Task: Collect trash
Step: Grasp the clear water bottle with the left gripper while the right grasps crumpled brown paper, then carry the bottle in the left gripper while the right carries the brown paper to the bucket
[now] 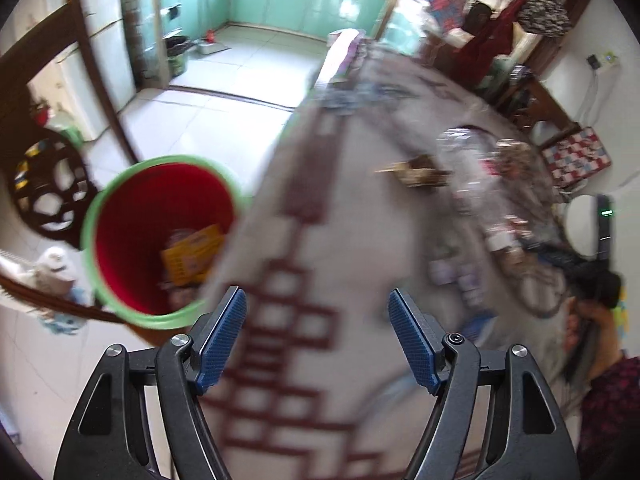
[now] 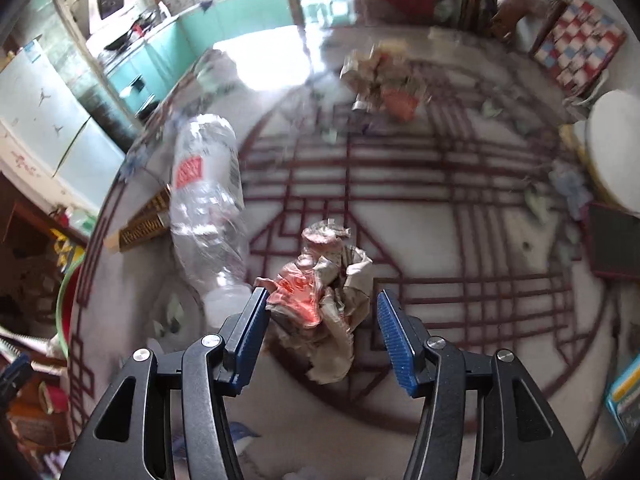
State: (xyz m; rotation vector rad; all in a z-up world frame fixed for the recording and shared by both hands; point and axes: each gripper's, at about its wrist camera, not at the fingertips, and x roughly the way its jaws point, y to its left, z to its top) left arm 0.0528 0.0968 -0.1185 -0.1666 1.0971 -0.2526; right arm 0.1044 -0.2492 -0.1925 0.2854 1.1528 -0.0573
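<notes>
The right gripper points down at a crumpled wrapper, tan paper with a red-orange patch, lying on the patterned table. Its jaws stand partly apart with the wrapper between them; the left pad is at the wrapper's edge, the right one clear of it. A crushed clear bottle lies at ten o'clock, more wrappers at twelve. The left gripper is wide and empty above the table; the red bin with a green rim sits at ten o'clock, a yellow box inside.
</notes>
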